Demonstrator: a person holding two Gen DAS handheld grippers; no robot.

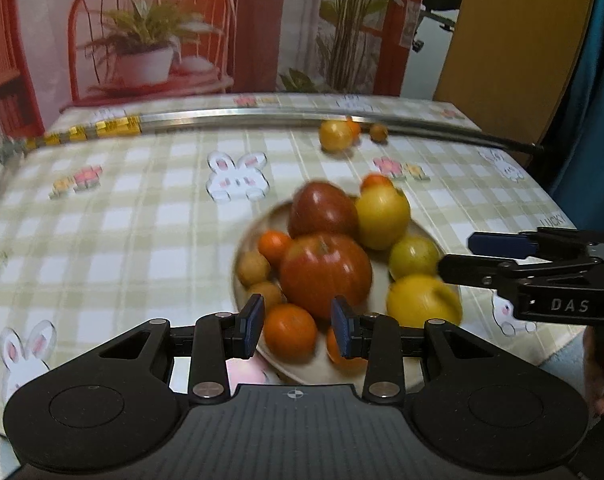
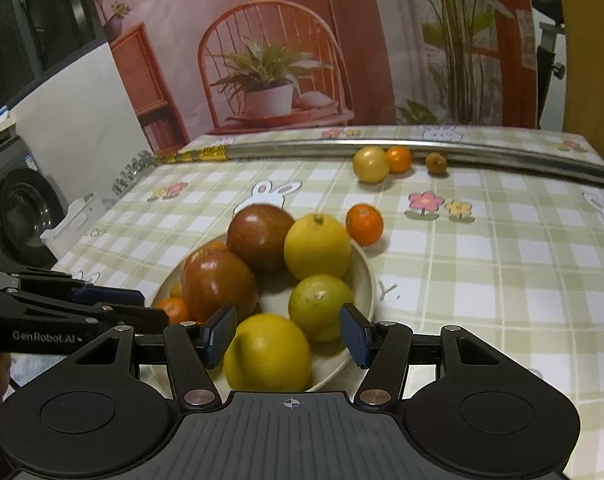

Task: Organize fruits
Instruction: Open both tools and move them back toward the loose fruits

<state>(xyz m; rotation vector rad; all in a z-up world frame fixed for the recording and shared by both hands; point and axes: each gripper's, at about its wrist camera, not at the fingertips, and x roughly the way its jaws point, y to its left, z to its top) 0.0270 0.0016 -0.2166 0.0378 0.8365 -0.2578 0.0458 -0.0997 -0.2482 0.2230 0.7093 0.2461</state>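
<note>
Worktop: wearing checked bunny cloth, carrying beige plate heaped with fruit.
Left tool: gaping narrowly around mandarin without touching.
Right tool: spreading wide beside lemon.
Strays: mandarin lying near plate.

1. We read "DAS" in pale letters on the black side of the right gripper, as seen from the left wrist view; the word runs off behind the frame edge.

2. We read "GenRobot.AI" in white on the black side of the left gripper, as seen from the right wrist view.

3. We read "LUCKY" printed in grey on the checked tablecloth near its right edge, at; in the right wrist view only the final "Y." shows beside the plate.
</note>
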